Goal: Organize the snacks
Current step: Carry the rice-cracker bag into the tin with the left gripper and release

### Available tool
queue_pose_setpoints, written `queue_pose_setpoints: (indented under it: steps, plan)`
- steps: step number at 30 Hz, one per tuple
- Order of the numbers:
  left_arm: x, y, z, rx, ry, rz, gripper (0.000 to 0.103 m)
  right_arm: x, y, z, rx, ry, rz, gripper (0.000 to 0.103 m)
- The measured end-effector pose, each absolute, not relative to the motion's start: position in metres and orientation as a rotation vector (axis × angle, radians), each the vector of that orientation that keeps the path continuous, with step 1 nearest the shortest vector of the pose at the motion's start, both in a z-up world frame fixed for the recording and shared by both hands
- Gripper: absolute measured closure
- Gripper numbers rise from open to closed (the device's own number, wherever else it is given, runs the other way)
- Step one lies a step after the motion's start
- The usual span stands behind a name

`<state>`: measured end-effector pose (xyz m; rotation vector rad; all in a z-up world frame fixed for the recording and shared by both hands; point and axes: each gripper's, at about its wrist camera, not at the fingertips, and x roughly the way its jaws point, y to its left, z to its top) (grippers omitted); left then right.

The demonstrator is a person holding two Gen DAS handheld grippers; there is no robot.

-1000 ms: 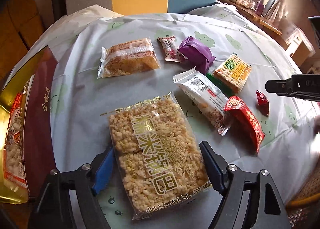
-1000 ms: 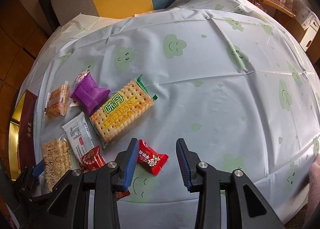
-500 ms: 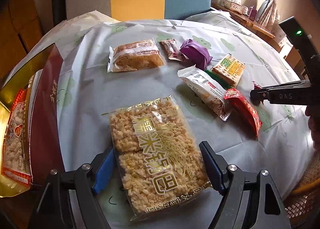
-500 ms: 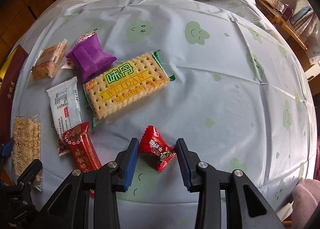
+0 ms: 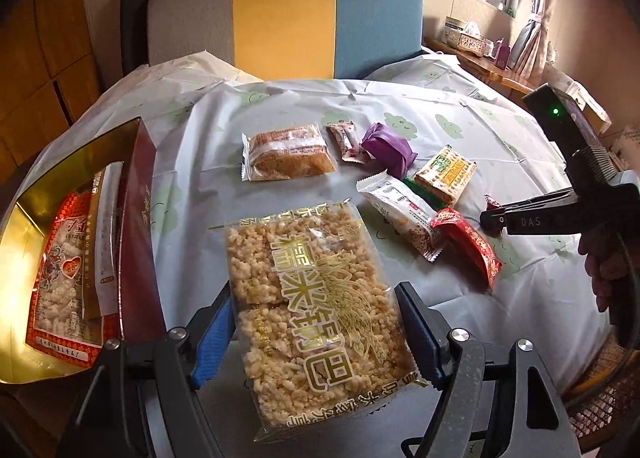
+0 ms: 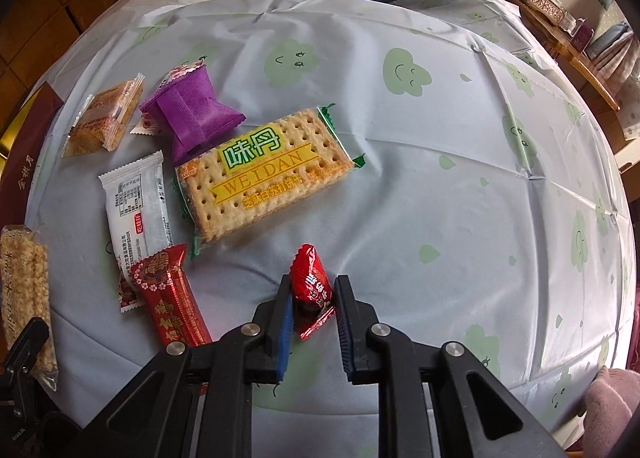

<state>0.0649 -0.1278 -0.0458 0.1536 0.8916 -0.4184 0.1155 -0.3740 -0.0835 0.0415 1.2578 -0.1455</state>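
A large clear pack of puffed rice cakes [image 5: 296,258] with gold lettering sits between the blue pads of my left gripper [image 5: 314,294]. The jaws are closing on its long edges and the pack is raised off the cloth. It also shows at the left edge of the right wrist view as the rice pack [image 6: 24,278]. My right gripper [image 6: 314,286] points steeply down, its jaws closing on a small red wrapped candy [image 6: 308,270], and both pads press the candy's sides on the table [image 6: 440,178]. In the left wrist view the right gripper [image 5: 490,218] is at far right.
An open gold and maroon box [image 5: 136,218] holding a red snack bag [image 5: 60,258] stands left of the table. On the cloth lie a cracker pack [image 6: 264,170], purple pouch [image 6: 192,118], white bar [image 6: 136,202], red bar [image 6: 172,298] and cake pack [image 6: 104,118]. A striped chair [image 5: 284,18] stands behind.
My right gripper came down over the red candy and closed onto it. My left gripper rose with the rice pack between its pads, tilting its view up.
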Motion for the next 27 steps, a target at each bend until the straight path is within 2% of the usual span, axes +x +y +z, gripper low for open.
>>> queue_pose_setpoints:
  steps: [27]
  plan:
    - [0.047,-0.080,-0.006,0.035,0.834,-0.378,0.026,0.101,-0.348,-0.084,-0.156,1.217,-0.150,0.084]
